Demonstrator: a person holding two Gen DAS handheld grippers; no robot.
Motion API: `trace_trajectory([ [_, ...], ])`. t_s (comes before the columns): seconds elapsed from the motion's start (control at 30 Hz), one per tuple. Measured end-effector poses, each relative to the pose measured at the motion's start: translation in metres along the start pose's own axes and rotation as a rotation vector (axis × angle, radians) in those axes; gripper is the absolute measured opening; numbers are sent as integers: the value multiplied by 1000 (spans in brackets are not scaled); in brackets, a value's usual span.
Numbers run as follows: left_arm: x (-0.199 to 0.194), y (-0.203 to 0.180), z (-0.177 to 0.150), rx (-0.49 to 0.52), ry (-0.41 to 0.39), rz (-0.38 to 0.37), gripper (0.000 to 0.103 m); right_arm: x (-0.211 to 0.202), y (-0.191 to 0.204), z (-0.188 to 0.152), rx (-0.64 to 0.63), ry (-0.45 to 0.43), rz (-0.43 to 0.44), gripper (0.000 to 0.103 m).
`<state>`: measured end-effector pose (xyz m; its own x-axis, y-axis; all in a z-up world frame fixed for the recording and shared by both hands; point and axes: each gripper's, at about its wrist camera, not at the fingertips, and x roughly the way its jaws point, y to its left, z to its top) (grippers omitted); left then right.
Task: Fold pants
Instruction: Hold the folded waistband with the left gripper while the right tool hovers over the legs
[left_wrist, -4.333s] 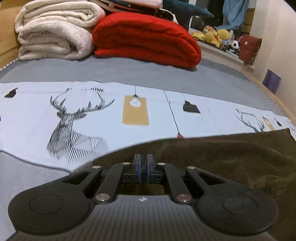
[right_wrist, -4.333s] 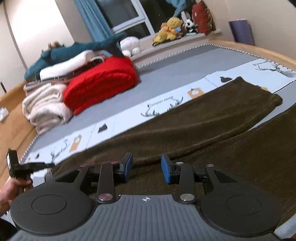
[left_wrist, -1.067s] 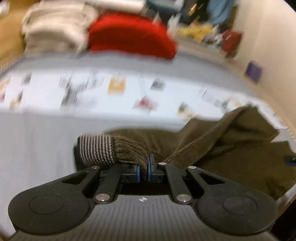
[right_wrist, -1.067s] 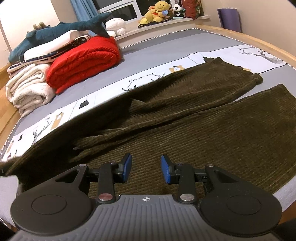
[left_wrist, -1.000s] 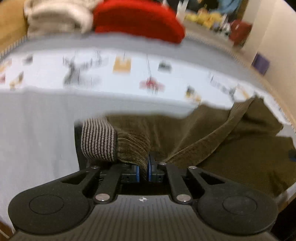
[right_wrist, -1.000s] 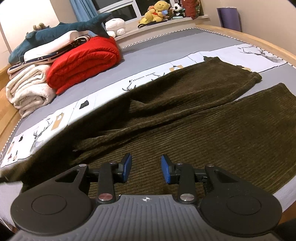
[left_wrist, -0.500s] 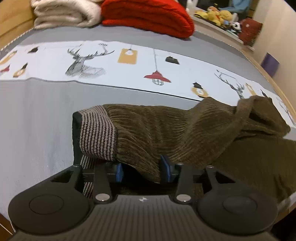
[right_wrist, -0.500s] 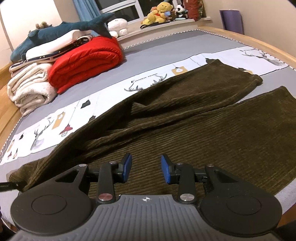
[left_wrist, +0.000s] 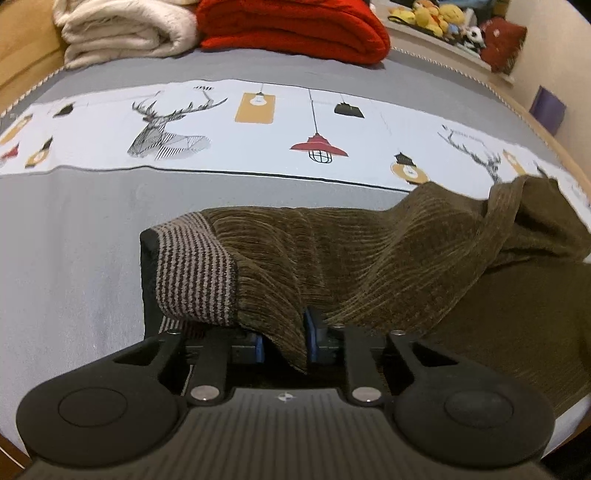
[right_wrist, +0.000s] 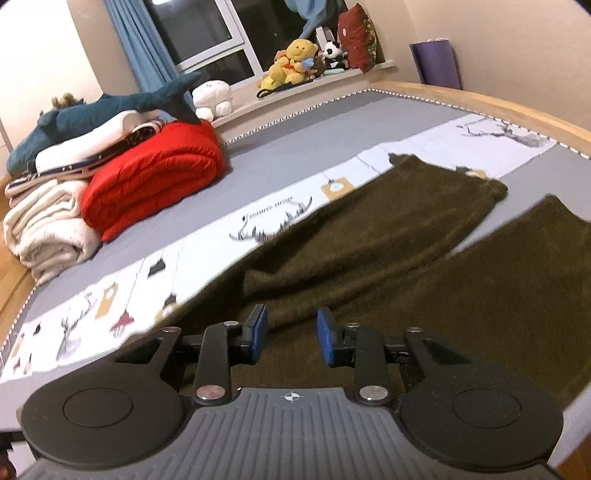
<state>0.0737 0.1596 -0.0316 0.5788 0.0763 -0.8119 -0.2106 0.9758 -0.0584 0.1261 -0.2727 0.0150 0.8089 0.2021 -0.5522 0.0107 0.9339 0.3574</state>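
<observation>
A grey bed (right_wrist: 332, 122) with a white printed strip (left_wrist: 258, 122) across it carries the brown corduroy pants (right_wrist: 406, 258), spread over its near side with both legs (right_wrist: 424, 206) reaching toward the far right edge. At the far left corner lie a folded red blanket (right_wrist: 155, 181) and a cream blanket (right_wrist: 48, 225). The pants' striped waistband (left_wrist: 195, 273) is bunched up and folded over in front of the left gripper (left_wrist: 284, 341); its jaws are closing with a flap of fabric between them, though the cloth hides whether the pads press it yet. The right gripper (right_wrist: 291, 334) hovers above the pants, jaws apart and closing on nothing.
</observation>
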Motion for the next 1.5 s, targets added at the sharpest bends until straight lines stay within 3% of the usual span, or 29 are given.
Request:
trace_trajectory([
  [0.2,9,-3,0,27,14,11,23,40,-14,49,-7,-8,-20,32],
  [0.47,17,-5,2,37,41,17,23,88,-40,73,173,28,-62,34],
  [0.87,28,3,5,-2,70,-8,24,143,-26,87,137,53,-57,34],
  [1.17,31,1,7,9,79,-2,25,208,-23,85,160,177,-26,45],
  [1.5,31,3,8,22,95,-24,26,254,1,81,221,253,-5,52],
])
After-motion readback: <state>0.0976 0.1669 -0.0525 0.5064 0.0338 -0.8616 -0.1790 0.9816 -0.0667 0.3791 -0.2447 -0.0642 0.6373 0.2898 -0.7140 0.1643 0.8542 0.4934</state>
